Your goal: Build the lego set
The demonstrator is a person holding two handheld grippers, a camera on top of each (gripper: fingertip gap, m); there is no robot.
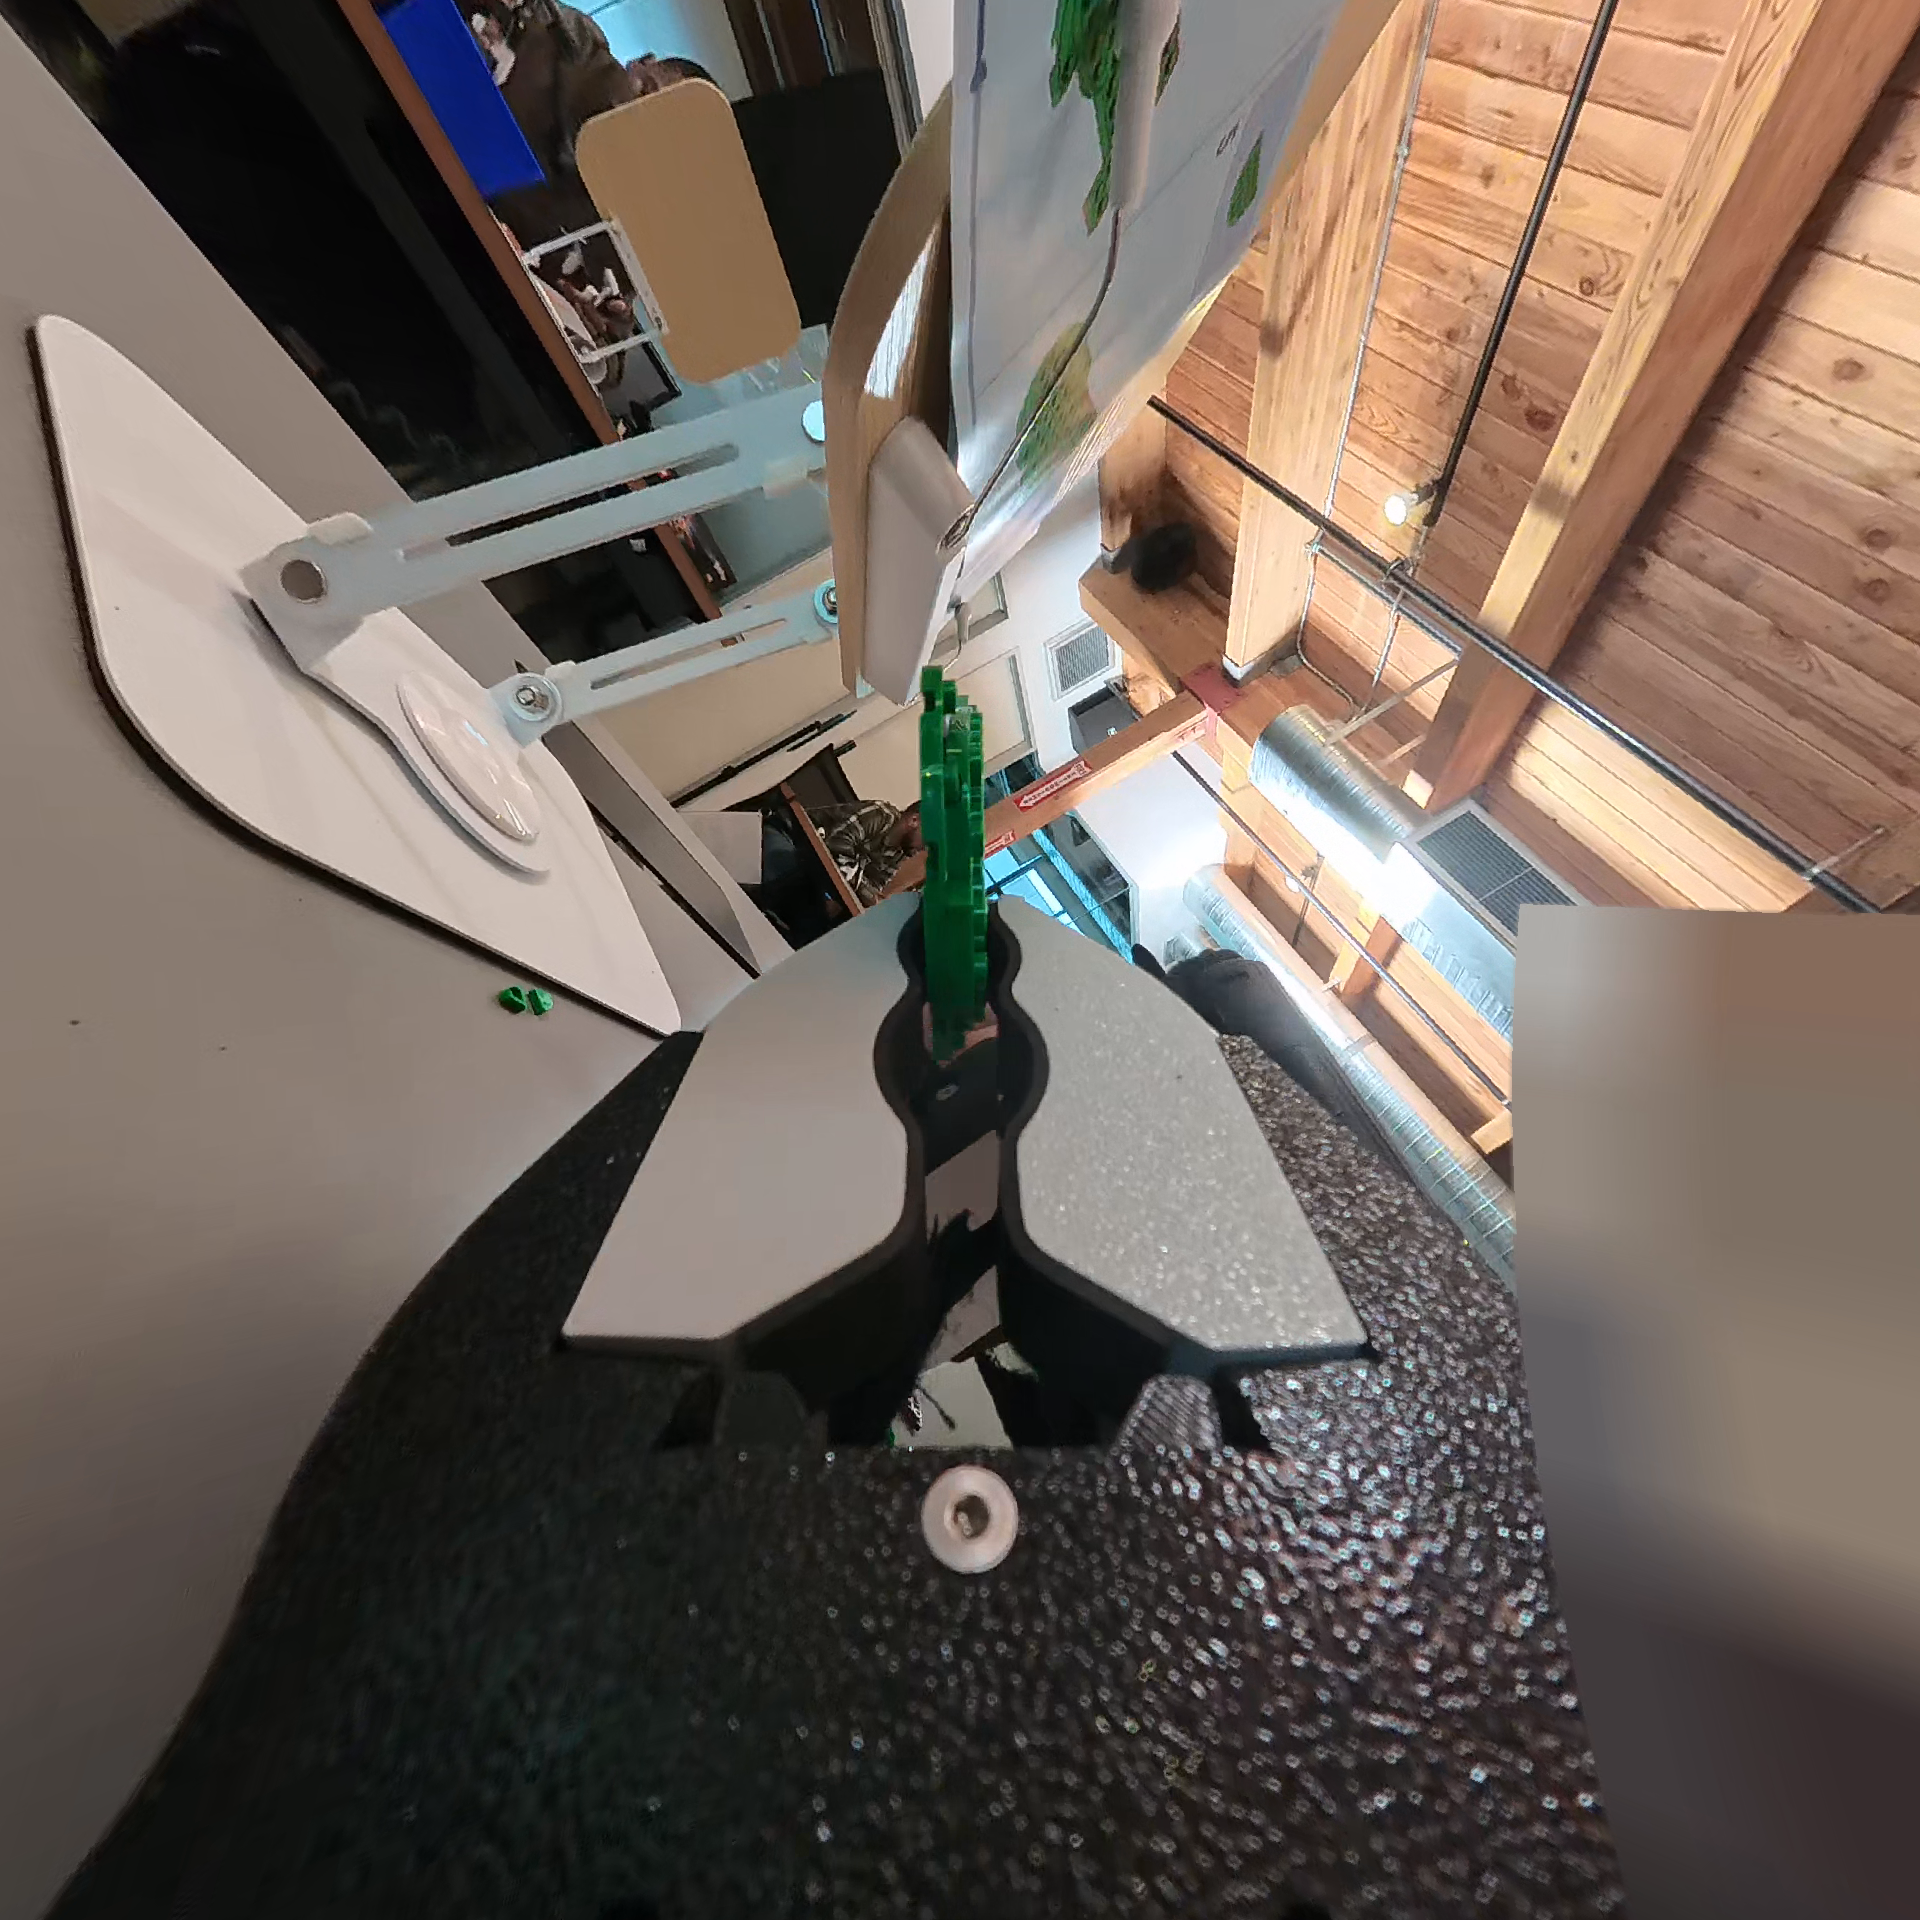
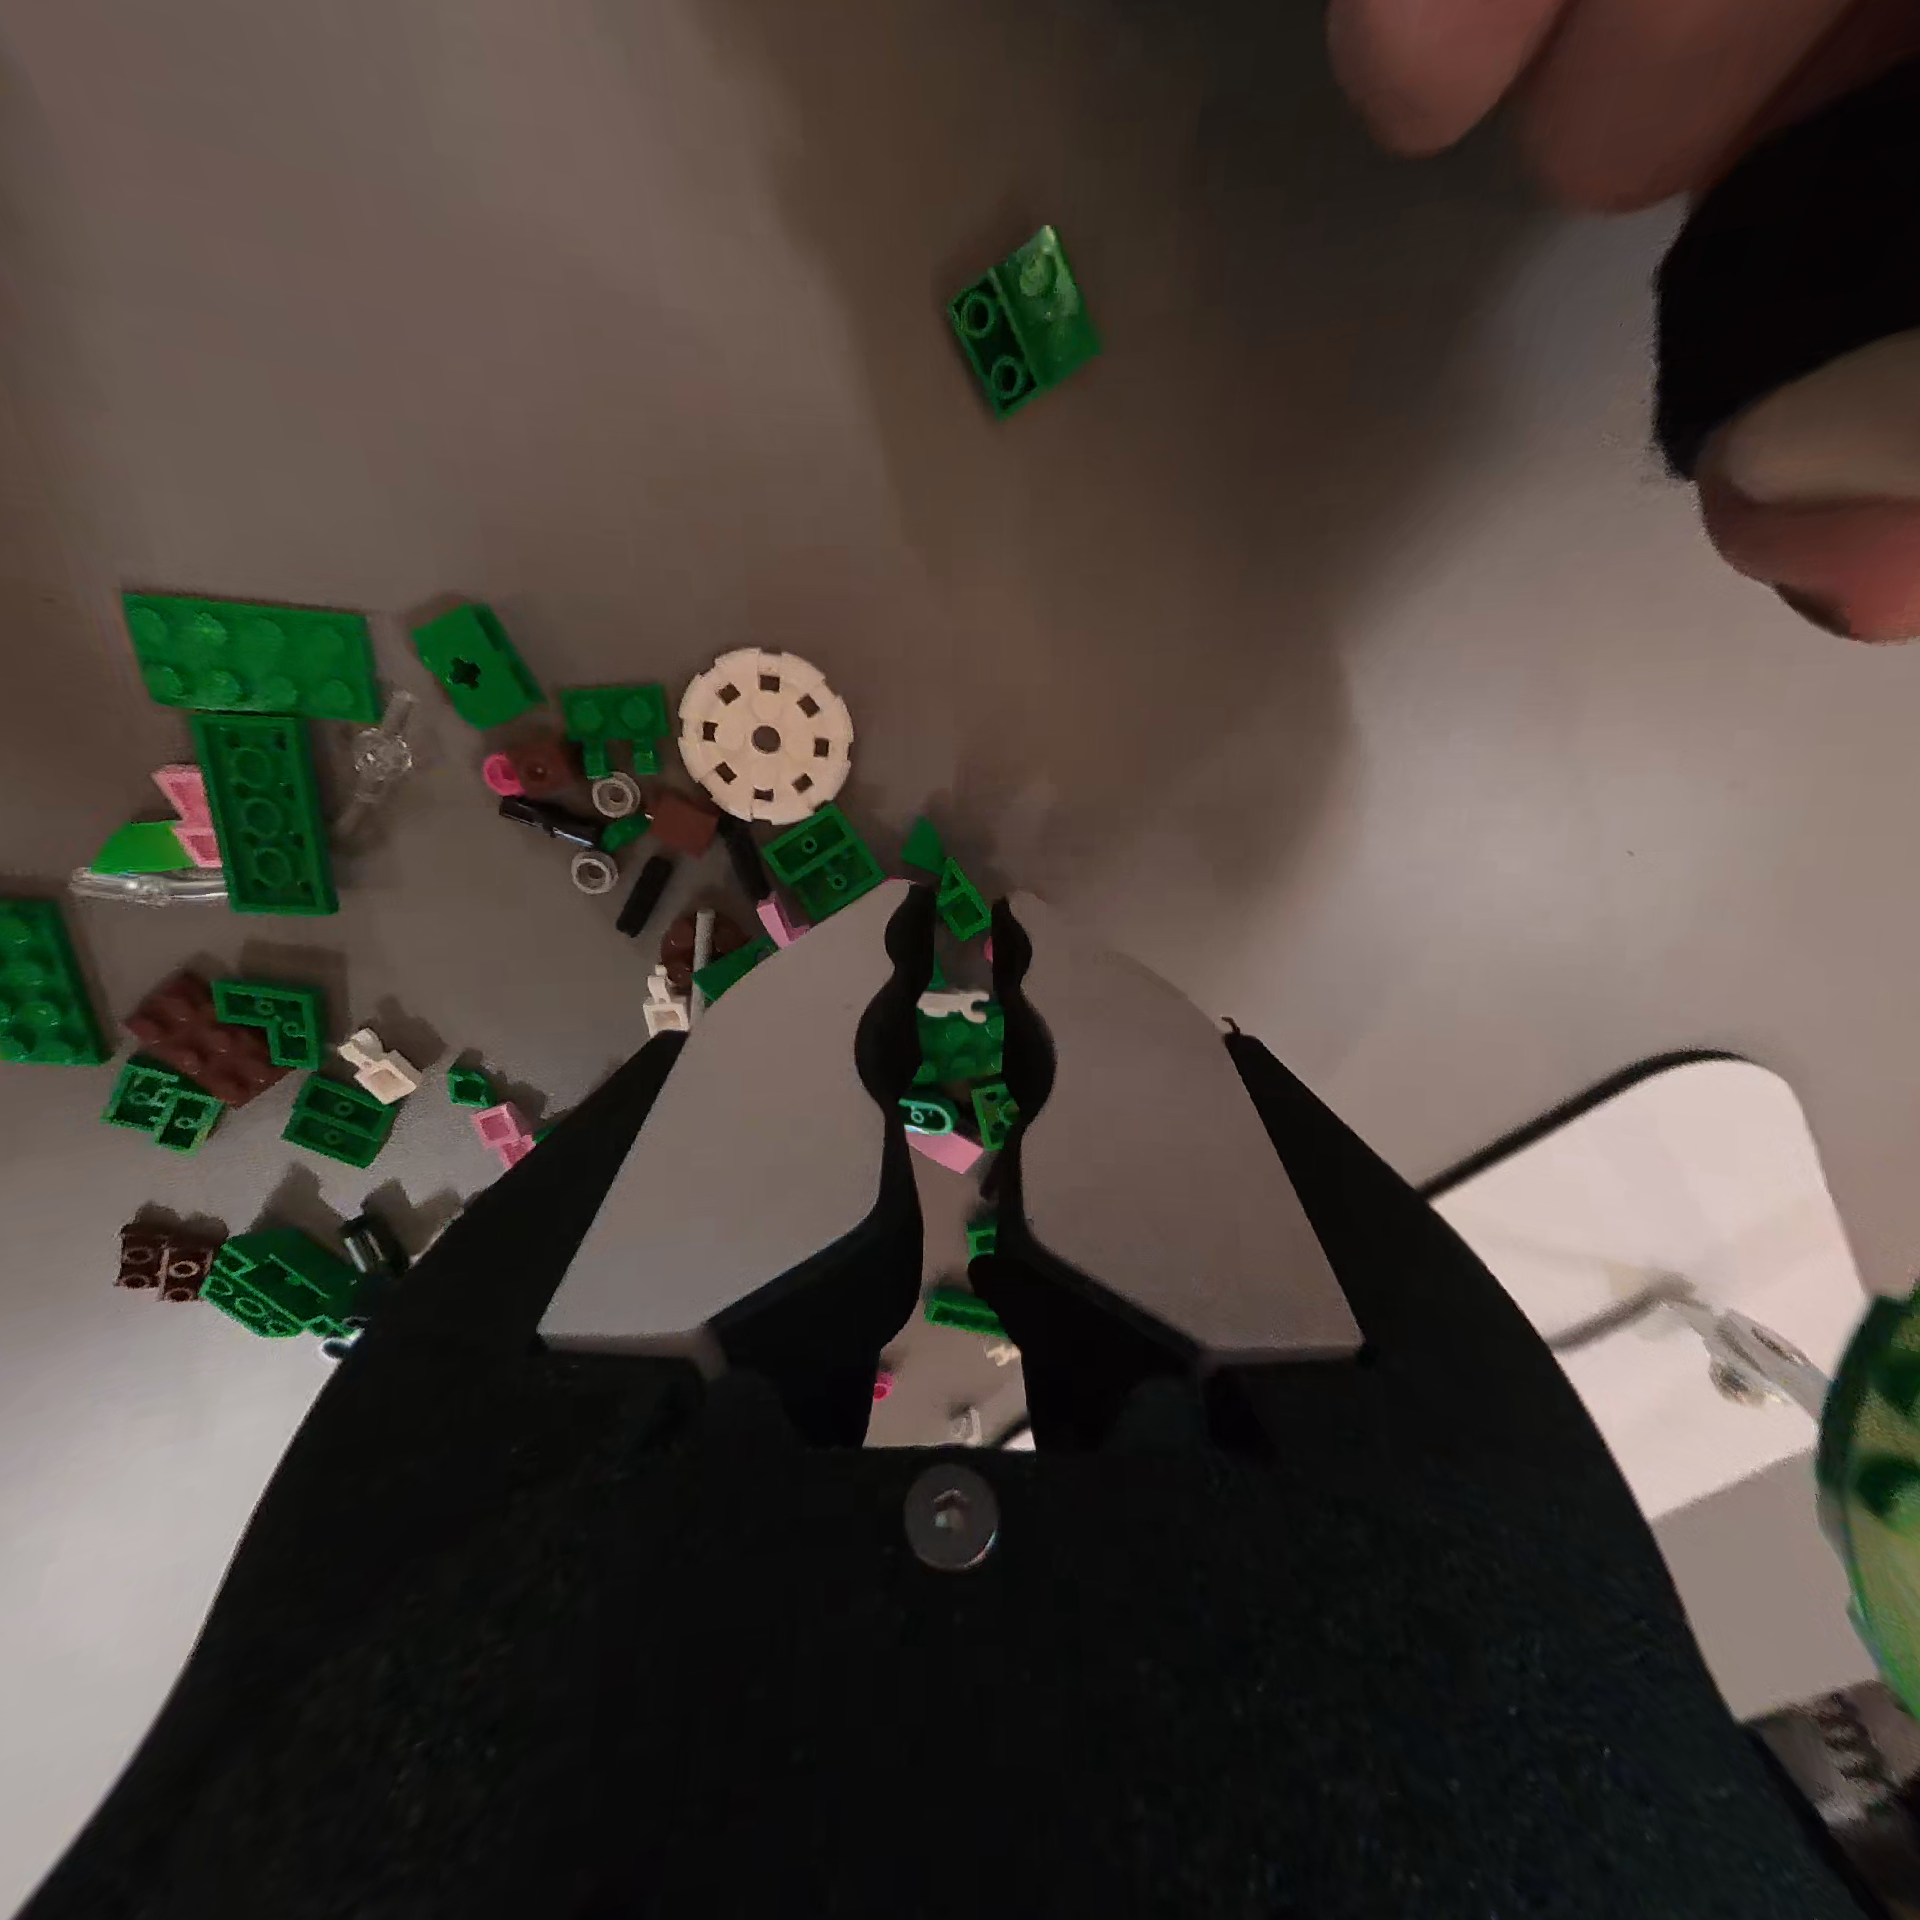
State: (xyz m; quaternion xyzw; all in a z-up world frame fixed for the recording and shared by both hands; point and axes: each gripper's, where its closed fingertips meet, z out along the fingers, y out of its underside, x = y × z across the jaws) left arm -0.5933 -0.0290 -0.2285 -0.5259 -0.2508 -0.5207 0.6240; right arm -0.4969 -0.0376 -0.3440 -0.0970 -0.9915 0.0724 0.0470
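Overhead, the left gripper (image 1: 961, 940) is clamped on a green lego assembly (image 1: 948, 831), held edge-on and raised off the grey table (image 1: 208, 1195) — instruction sheet on a white stand (image 1: 499, 530) beyond. Right gripper (image 2: 956, 906) hangs over the loose brick pile (image 2: 312, 935), jaws slightly parted, empty — tips just above a small green piece (image 2: 961, 902).

Left wrist view: mixed exposure, bright spotlight on the timber ceiling (image 1: 1403, 507) blows out, glare patch on the silver duct (image 1: 1340, 831). Strong fisheye bend at edges. Right wrist view: dim, soft shadows on the grey matte tabletop (image 2: 1195, 582) beside the loose green plastic bricks (image 2: 249, 655); fingers at the top edge (image 2: 1455, 73) blurred, green object at the right edge (image 2: 1870, 1475) out of focus.
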